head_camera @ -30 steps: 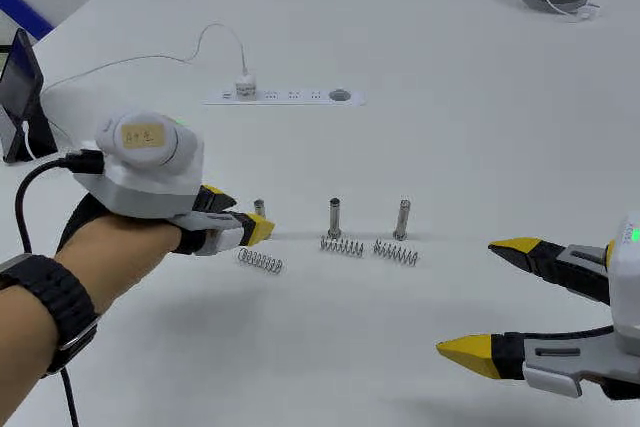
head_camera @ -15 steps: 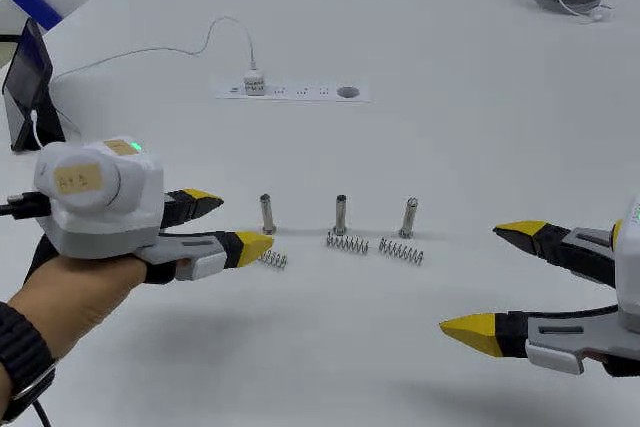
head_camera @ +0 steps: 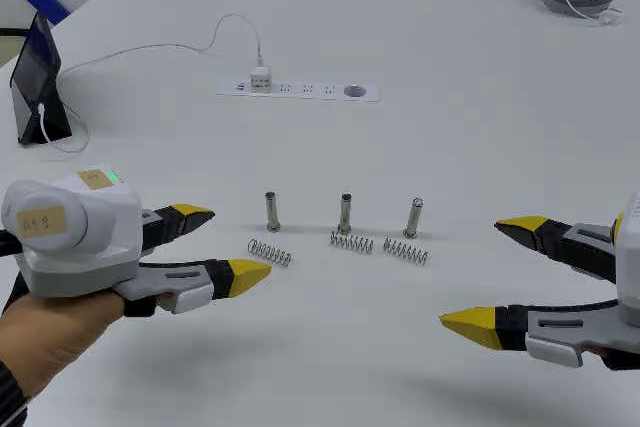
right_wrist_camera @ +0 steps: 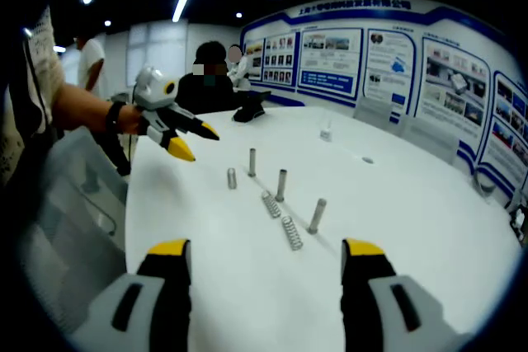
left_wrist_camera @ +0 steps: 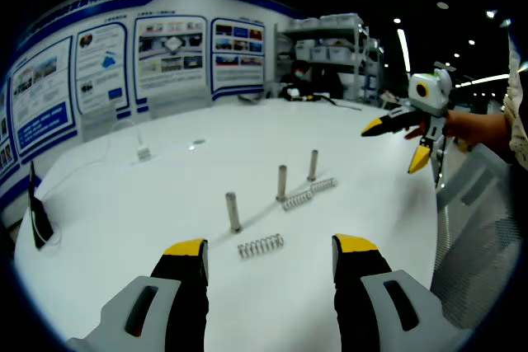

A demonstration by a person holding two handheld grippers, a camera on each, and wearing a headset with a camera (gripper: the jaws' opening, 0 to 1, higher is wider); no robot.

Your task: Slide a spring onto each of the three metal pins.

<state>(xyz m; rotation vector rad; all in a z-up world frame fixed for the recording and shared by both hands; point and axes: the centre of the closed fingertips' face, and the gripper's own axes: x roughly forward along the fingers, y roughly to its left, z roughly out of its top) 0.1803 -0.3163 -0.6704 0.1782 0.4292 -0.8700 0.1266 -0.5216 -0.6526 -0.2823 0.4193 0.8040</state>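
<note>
3 metal pins (head_camera: 345,214) stand upright in a row on the white tabletop (head_camera: 450,127), with 3 springs (head_camera: 352,242) lying loose just in front of them. The left gripper (head_camera: 232,240) and right gripper (head_camera: 478,273) hover on either side, both with jaws apart and holding nothing

3 upright pins (head_camera: 345,213), 3 springs (head_camera: 352,242) lying alongside.

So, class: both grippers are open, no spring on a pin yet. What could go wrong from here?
1. The small coiled metal springs lie loose on the white table; they may roll or slip from the jaws.
2. Two lie right beside the upright metal pins; reaching jaws might topple one.
</note>
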